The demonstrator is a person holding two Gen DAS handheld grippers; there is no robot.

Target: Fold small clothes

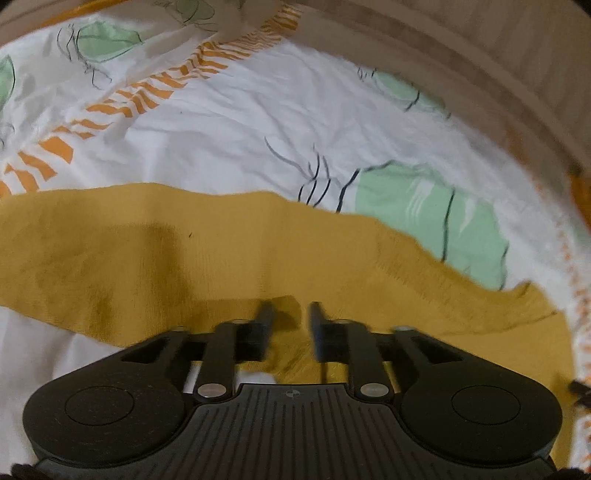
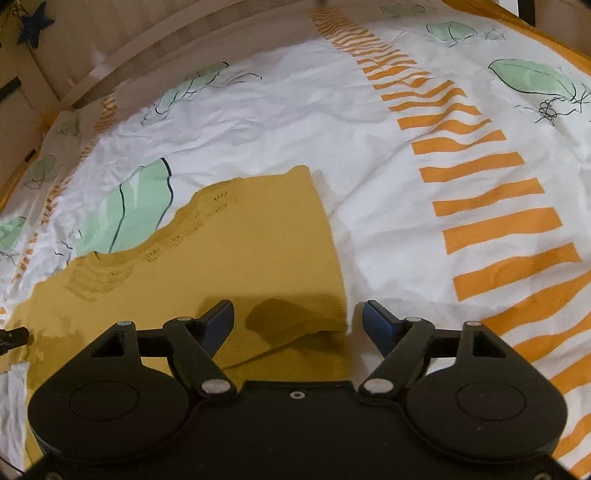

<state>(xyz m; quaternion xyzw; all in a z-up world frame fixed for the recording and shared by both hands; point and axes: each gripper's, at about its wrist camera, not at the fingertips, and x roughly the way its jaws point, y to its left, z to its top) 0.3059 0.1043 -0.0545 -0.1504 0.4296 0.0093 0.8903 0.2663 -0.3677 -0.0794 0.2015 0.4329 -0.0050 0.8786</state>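
A mustard-yellow knit garment [image 1: 207,251] lies flat on a white bedsheet [image 1: 229,122] printed with green leaves and orange stripes. In the left wrist view my left gripper [image 1: 290,314] has its jaws close together with a fold of the yellow fabric bunched between them. In the right wrist view the same garment [image 2: 236,251] lies spread, with a ribbed edge at its far left. My right gripper [image 2: 297,314] is wide open, hovering over the garment's near right corner, where one layer is lifted a little.
A wooden bed frame [image 1: 461,55] curves along the sheet's far edge, and it also shows in the right wrist view [image 2: 147,40]. A dark blue star [image 2: 33,26] hangs at the far left. The left gripper's tip [image 2: 13,338] pokes in at the left edge.
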